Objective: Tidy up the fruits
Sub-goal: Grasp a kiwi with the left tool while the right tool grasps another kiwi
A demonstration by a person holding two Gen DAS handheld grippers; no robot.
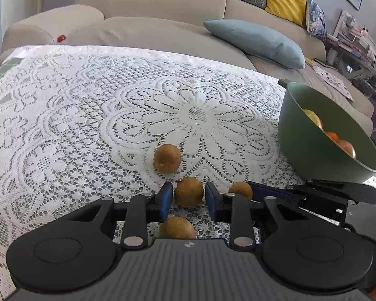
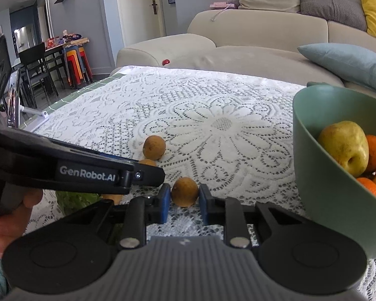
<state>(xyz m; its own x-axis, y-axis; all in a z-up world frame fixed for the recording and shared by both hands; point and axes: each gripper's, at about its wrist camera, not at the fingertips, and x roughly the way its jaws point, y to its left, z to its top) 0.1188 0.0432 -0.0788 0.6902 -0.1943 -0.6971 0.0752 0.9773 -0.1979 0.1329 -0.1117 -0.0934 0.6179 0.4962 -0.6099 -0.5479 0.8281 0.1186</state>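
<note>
Several brown kiwis lie on the white lace tablecloth (image 1: 87, 115). In the left wrist view my left gripper (image 1: 189, 197) has its blue pads around one kiwi (image 1: 188, 192), touching or nearly so. Another kiwi (image 1: 167, 158) lies just beyond, one (image 1: 240, 189) to the right, one (image 1: 178, 228) under the gripper. In the right wrist view my right gripper (image 2: 184, 198) has its pads around a kiwi (image 2: 184, 192), close on both sides. The left gripper's body (image 2: 82, 173) crosses at the left. A green bowl (image 2: 313, 150) at the right holds a yellow pear (image 2: 343, 145) and oranges (image 2: 374, 150).
The green bowl (image 1: 308, 135) stands at the table's right edge. A beige sofa (image 1: 150, 7) with a blue cushion (image 1: 255, 40) and a yellow cushion runs behind the table. A small red object (image 1: 61, 38) lies on the sofa. Chairs and stools (image 2: 75, 62) stand far left.
</note>
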